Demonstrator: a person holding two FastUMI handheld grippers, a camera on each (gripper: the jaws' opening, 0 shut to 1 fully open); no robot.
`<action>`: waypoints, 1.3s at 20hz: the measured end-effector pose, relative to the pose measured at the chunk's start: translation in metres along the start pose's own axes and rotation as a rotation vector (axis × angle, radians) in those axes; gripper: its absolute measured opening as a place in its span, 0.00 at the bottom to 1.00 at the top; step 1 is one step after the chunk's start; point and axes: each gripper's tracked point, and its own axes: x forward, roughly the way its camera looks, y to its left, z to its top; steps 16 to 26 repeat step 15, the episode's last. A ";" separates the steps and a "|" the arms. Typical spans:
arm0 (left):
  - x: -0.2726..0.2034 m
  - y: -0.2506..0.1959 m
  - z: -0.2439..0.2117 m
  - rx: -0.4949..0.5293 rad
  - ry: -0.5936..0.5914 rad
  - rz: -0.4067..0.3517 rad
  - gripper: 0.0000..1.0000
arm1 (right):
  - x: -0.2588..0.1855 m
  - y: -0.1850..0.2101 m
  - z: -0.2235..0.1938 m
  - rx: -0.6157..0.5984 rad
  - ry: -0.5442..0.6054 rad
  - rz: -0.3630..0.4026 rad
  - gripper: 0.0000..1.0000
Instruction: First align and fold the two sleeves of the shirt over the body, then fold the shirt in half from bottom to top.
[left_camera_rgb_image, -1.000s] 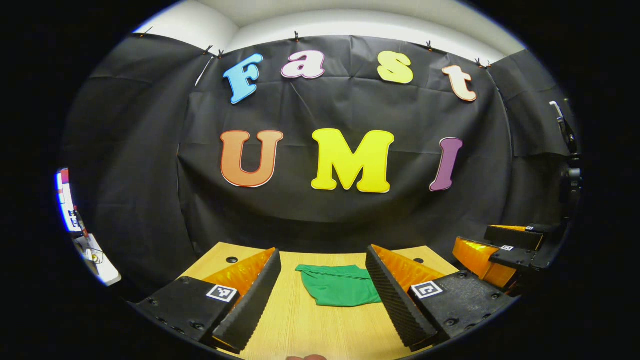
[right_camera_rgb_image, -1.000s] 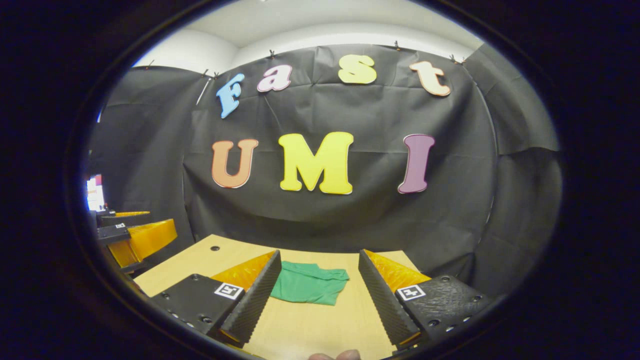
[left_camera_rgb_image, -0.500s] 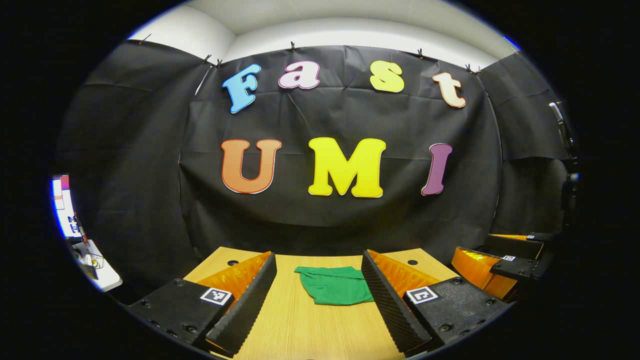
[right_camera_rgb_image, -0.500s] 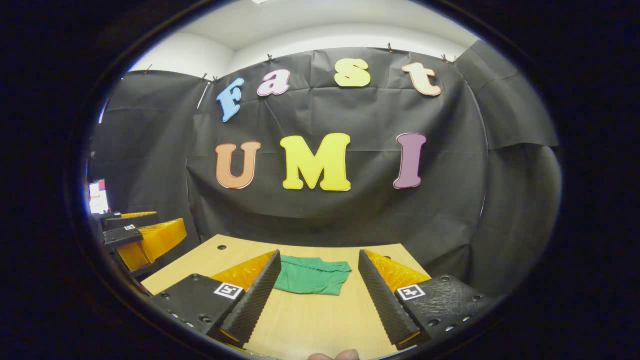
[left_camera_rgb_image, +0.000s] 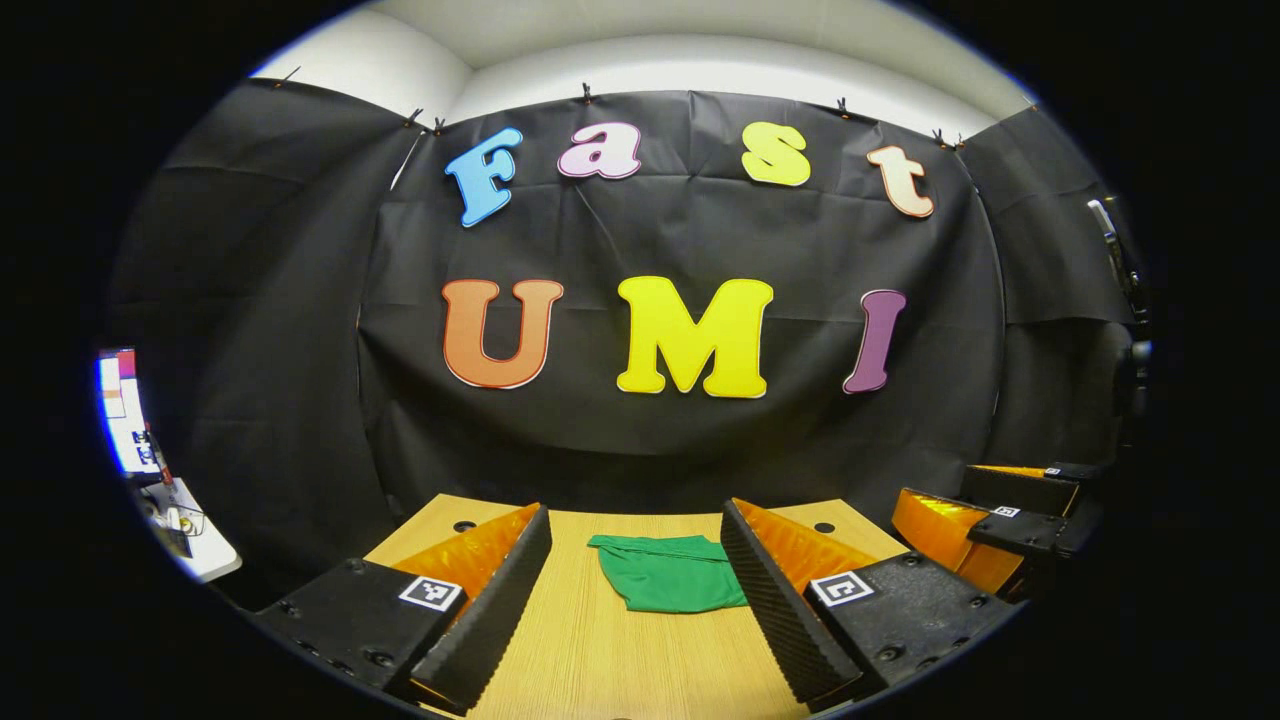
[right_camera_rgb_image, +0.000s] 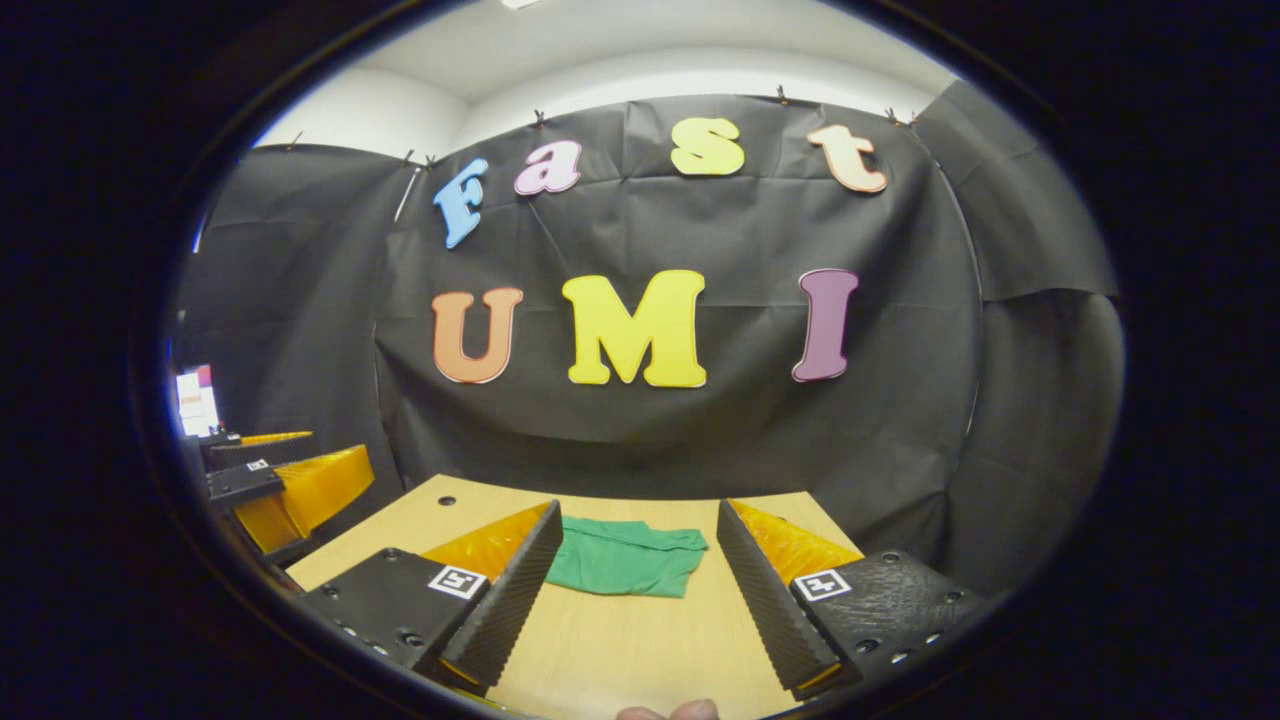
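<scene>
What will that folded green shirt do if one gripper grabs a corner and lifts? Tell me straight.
The green shirt would probably go limp and unfold, since it lies as soft, creased layers on the wooden table. It looks thin, so likely light. Pushed, it would probably bunch rather than slide as one piece.

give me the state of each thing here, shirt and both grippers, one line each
green shirt: folded into a compact bundle, lying on the wooden table, nothing touching it
left gripper: fingers spread wide, holding nothing, short of the shirt
right gripper: fingers spread wide, holding nothing, short of the shirt
</scene>
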 end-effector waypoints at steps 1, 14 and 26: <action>0.001 -0.001 0.001 0.001 -0.003 -0.004 1.00 | 0.001 0.000 0.002 0.000 -0.002 0.000 0.95; 0.002 0.017 0.009 0.021 -0.016 0.065 1.00 | 0.016 0.013 0.008 0.021 -0.013 0.047 0.95; 0.003 0.017 0.008 0.018 -0.014 0.068 1.00 | 0.017 0.015 0.009 0.022 -0.012 0.053 0.95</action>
